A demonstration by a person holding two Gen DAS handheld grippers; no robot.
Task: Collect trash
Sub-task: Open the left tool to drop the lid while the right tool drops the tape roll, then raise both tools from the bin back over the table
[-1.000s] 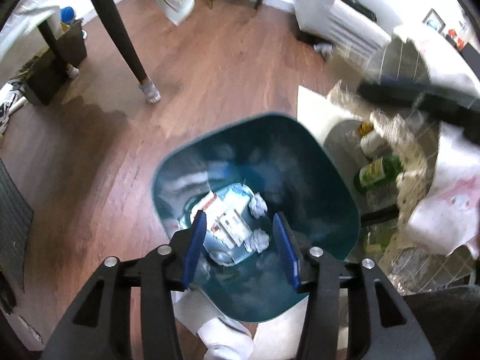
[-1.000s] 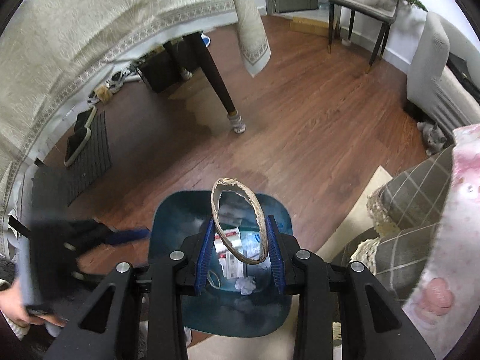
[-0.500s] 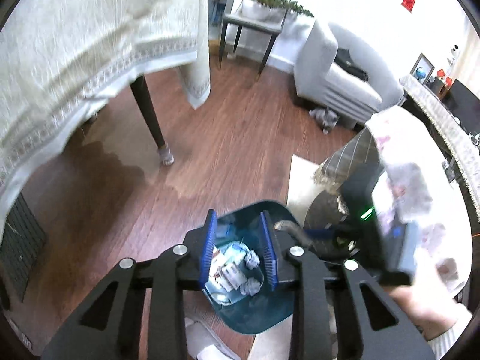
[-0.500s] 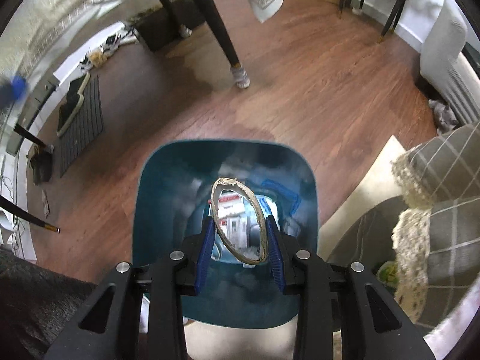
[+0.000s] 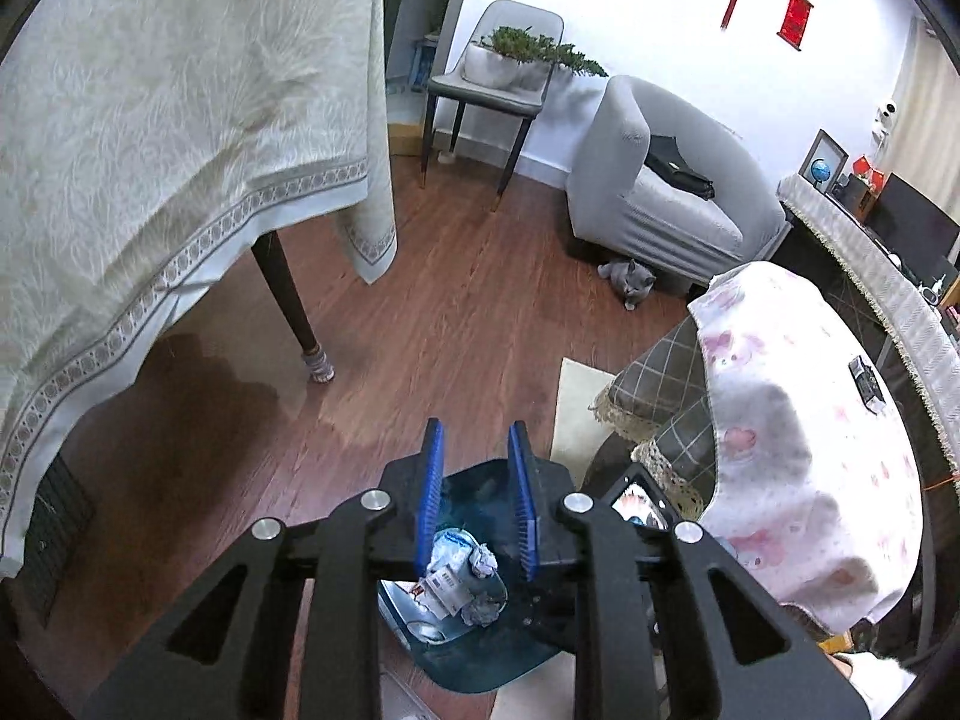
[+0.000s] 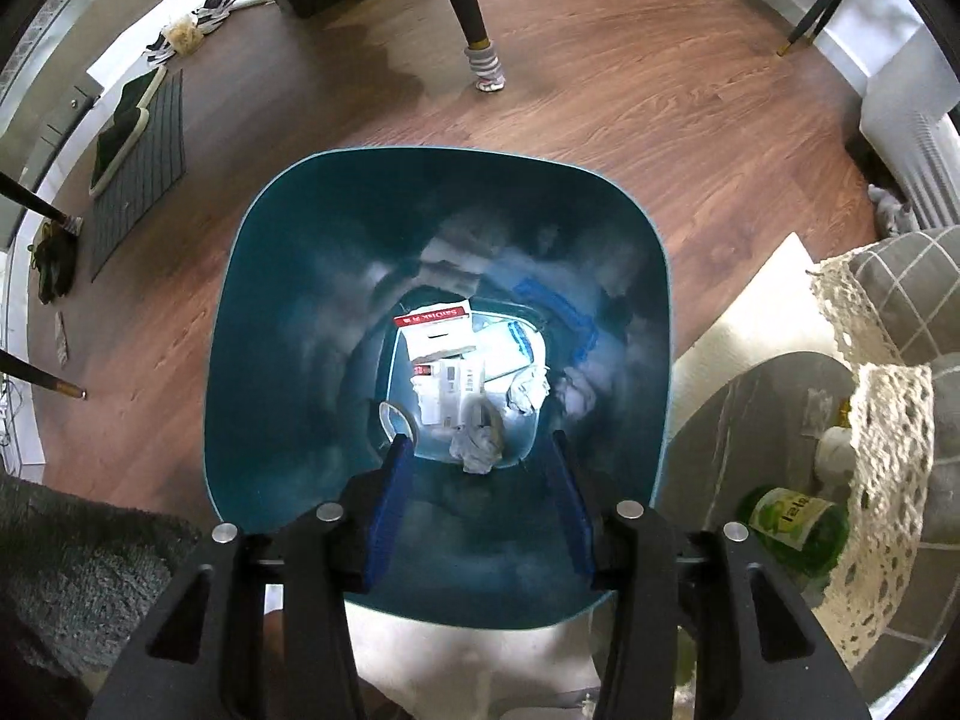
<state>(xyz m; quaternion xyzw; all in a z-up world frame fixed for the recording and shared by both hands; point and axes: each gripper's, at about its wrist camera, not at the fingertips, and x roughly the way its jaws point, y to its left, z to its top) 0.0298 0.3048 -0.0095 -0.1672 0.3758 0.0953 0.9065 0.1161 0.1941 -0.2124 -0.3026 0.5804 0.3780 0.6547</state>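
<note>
A teal bin (image 6: pixel 288 360) stands on the wood floor, and my right gripper (image 6: pixel 480 441) points straight down into its mouth. Its jaws are opening and nothing is between the blue pads. At the bin's bottom lie white packets with red labels (image 6: pixel 438 324), crumpled tissues (image 6: pixel 474 450) and a pale ring (image 6: pixel 483 414). My left gripper (image 5: pixel 474 429) hangs higher, tilted down over the same bin (image 5: pixel 498 660). Its jaws are closing to a narrow gap and hold nothing. The trash (image 5: pixel 456 570) shows between its fingers.
A table with a cream cloth (image 5: pixel 150 120) and a dark leg (image 5: pixel 294 312) stands to the left. A grey armchair (image 5: pixel 660 192) and a cat (image 5: pixel 630 282) are behind. A low table under pink-patterned cloth (image 5: pixel 798 420) is close on the right, with a green bottle (image 6: pixel 792 522) beneath it.
My left gripper rose away from the bin and its jaws narrowed. My right gripper sank toward the bin, spread its jaws, and the ring it held is gone from between them.
</note>
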